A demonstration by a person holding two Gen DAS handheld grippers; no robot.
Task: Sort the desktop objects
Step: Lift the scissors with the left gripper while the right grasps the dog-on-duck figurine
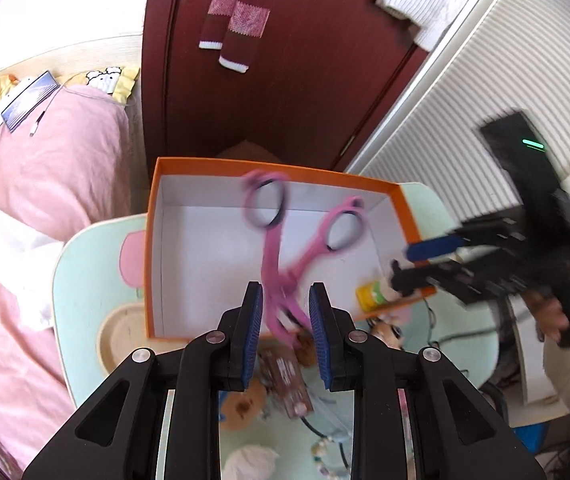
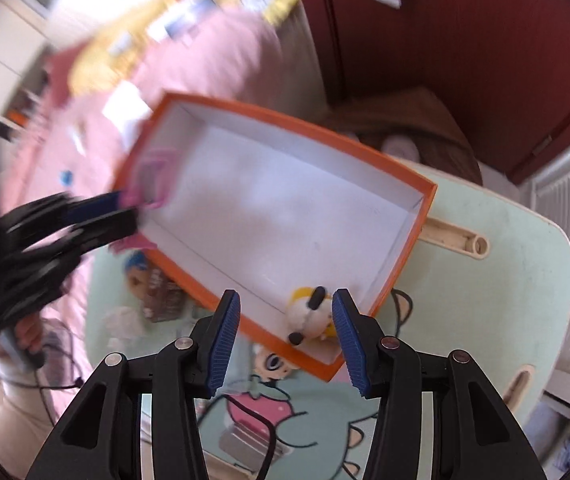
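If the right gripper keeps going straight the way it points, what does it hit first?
Most likely the small yellow-and-white toy between its fingers, lying in the near corner of the orange box. The right gripper points steeply down at it. Depth is unclear; the box rim sits close beside that line.

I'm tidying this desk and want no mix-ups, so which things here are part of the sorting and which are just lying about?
Part of the sorting: pink scissors in the left hand-held gripper, orange box, yellow-and-white toy, brown packet on the table.
Just lying about: phone on the pink bedding, striped scarf, white knit.
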